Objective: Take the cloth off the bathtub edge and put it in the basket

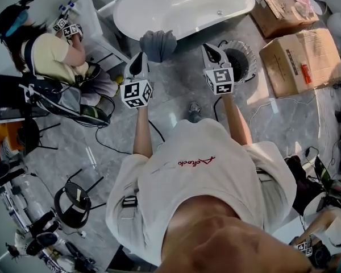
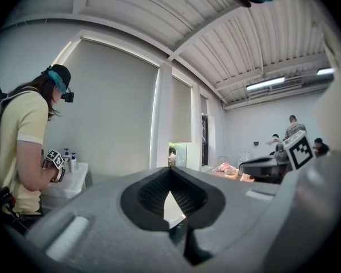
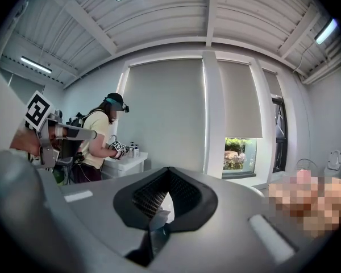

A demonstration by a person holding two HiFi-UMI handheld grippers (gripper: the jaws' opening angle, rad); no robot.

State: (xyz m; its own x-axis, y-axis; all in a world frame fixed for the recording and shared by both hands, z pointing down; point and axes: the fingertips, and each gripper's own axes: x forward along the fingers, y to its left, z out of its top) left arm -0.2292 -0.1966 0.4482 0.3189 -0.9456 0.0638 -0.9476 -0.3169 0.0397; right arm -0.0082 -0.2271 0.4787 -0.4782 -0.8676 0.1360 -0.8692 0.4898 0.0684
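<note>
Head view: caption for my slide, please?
Left tool and right tool, both shut, flank the grey cloth on the bathtub edge.

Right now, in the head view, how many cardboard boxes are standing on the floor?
2. One cardboard box stands to the right of the basket. The other is beyond it, near the right end of the bathtub. More may be hidden outside the view.

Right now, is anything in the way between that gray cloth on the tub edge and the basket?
No obstacle shows. In the head view the cloth hangs on the bathtub rim, the basket stands on the floor just beside the tub, and only the person's own right gripper, shut, hovers between them.
</note>
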